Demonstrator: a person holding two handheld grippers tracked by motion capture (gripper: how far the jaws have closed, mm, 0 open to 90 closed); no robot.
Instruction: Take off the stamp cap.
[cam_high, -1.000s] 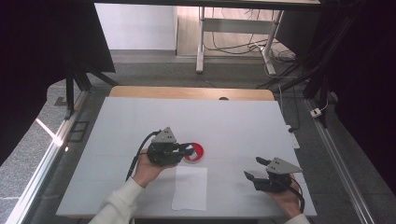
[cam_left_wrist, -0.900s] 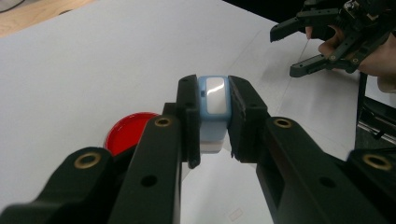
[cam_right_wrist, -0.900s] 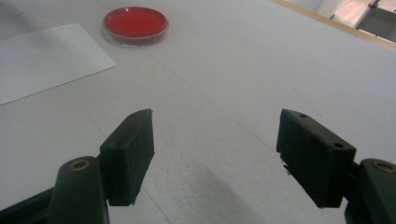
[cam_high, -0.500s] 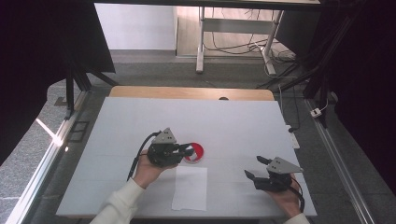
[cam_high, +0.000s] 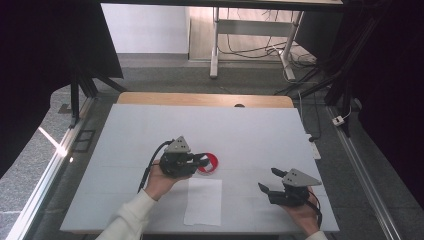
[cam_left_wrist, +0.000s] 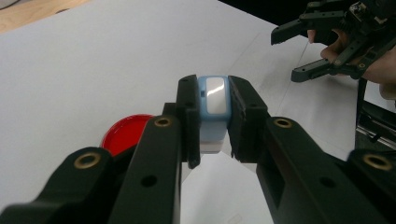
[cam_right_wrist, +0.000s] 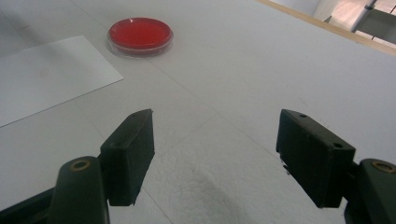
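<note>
Both hand-held grippers unmoved — left (cam_left_wrist: 212, 126) still clamps blue block (cam_left_wrist: 213, 105).

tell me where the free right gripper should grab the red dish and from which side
Probably by its rim, from above. The red dish is a flat, shallow round dish lying level on the white table, so its low side wall gives little to pinch from the side. The right gripper is open and empty; I'd lower it with one jaw on each side of the rim, away from the paper sheet beside it.
</note>
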